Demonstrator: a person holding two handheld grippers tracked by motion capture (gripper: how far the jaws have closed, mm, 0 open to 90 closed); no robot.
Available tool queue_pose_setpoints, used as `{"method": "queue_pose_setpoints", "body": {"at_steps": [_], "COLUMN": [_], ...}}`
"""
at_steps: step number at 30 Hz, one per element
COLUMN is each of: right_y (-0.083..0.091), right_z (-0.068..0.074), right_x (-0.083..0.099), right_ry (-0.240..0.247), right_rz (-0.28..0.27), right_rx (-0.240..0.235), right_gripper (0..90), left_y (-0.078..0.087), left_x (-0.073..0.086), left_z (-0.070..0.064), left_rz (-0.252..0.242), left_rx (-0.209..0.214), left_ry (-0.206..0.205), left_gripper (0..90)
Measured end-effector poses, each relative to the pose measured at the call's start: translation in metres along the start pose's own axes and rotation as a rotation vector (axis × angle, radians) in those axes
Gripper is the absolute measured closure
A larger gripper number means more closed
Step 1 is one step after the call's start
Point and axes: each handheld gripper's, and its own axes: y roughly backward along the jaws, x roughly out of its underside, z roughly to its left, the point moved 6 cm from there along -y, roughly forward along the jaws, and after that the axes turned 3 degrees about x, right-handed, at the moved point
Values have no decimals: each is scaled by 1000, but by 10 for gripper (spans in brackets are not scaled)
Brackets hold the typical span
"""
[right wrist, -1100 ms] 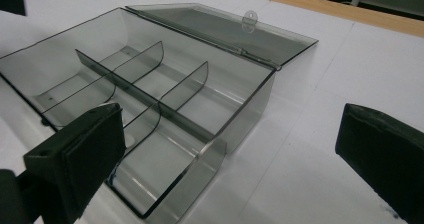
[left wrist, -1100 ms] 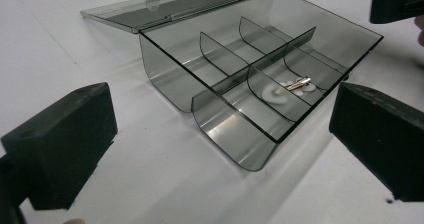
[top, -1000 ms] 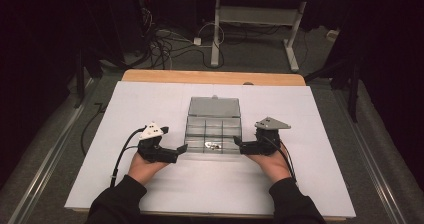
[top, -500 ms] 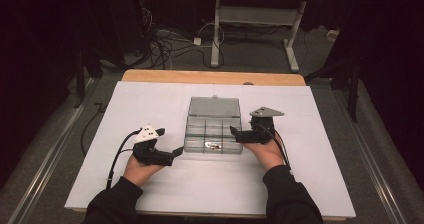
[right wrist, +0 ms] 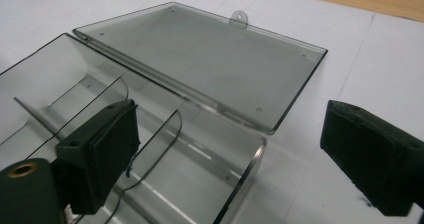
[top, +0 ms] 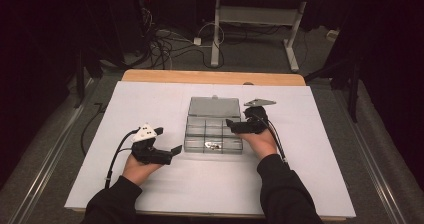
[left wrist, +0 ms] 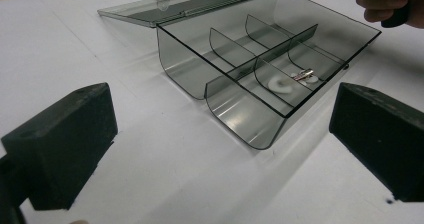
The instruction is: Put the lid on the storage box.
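black sleeves cover both forearms; each gripper has blocky black jaws, a black cable and a pale three-cornered plate.

Left gripper (top: 176, 149) and right gripper (top: 229, 124), both jaws wide apart, empty.

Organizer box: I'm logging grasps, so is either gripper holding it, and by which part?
Nothing is held. The left gripper is open beside the organizer box; the right gripper is open, jaws straddling its right wall.

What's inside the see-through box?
The open box has dividers making compartments. One near compartment holds a small white ring and a shiny metal clip. The other compartments look empty, though the dividers partly hide them.
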Motion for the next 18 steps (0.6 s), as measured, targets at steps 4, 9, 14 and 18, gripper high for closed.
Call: {"method": "queue_pose_setpoints", "body": {"at_steps": [4, 9, 14, 18], "right_y": [-4, -11, -22, -31], "right_z": [-7, -15, -16, -19], "right_x": [-4, -11, -18, -21], "right_ry": [-21, -36, -54, -73], "right_rz": [-2, 4, 30, 55], "right_rx": [2, 5, -3, -7], "right_gripper": [162, 192, 208, 210], "left_y": [-1, -1, 3, 2], "left_x": [1, 4, 3, 5], "left_z": [-1, -1, -2, -3], "left_rz": [11, 27, 15, 22], "left_rx": [0, -4, -10, -5], "left_ry": [-6, -11, -11, -11], "left_gripper": [0, 0, 0, 0]}}
